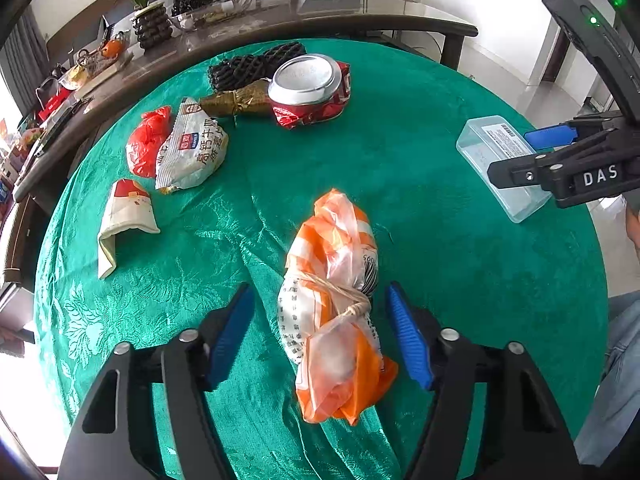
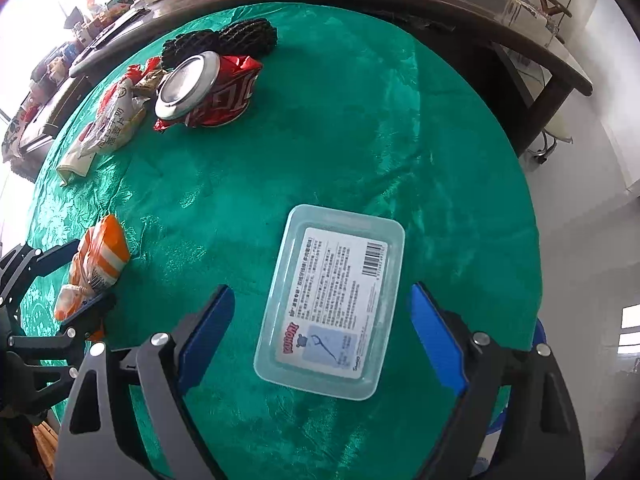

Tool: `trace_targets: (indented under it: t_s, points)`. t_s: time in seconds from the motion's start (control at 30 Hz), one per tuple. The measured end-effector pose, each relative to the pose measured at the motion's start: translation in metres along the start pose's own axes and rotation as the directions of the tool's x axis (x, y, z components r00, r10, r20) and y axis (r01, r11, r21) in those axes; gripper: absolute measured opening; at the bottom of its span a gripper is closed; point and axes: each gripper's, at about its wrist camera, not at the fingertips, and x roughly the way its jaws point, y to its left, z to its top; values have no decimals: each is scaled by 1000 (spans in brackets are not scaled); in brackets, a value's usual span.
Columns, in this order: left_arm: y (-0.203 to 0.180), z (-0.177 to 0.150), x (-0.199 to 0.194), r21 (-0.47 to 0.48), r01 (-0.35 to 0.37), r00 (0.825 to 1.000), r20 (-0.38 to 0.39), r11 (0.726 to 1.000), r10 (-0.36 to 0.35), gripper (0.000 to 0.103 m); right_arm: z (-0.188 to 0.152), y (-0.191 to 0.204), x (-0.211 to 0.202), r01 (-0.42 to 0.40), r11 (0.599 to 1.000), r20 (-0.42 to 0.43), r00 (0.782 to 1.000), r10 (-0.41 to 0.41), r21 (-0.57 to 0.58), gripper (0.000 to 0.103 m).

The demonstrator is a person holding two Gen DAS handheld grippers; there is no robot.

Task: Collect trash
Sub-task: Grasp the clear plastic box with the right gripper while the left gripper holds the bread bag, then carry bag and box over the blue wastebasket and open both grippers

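Observation:
A knotted orange and white plastic bag (image 1: 334, 300) lies on the green tablecloth (image 1: 440, 260) between the open blue-padded fingers of my left gripper (image 1: 320, 312); the pads are apart from it. It also shows in the right wrist view (image 2: 96, 264). A clear plastic box with a printed label (image 2: 332, 300) lies between the open fingers of my right gripper (image 2: 320, 320), untouched. The box also shows in the left wrist view (image 1: 500, 164), with my right gripper (image 1: 532, 156) over it. My left gripper shows in the right wrist view (image 2: 76, 280).
At the far side lie a crushed red can (image 1: 312, 88), black foam netting (image 1: 252, 64), a gold wrapper (image 1: 236, 100), a white snack packet (image 1: 192, 148), a red bag (image 1: 146, 140) and a paper cup (image 1: 124, 216). A dark cluttered table (image 1: 360, 16) stands behind.

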Motion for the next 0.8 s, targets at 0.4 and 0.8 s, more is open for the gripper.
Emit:
trace_targets:
  t_s: [0.4,0.8]
  points:
    - [-2,3,-14,-61,44,999,29,997,-43,44,-13,-16,-32,-69,998,82,994,68,11,62]
    - [-86,32,-47,2,202,974,104,979,-201,44,-60,-100,-81,-94,990,181,981,74,106,62]
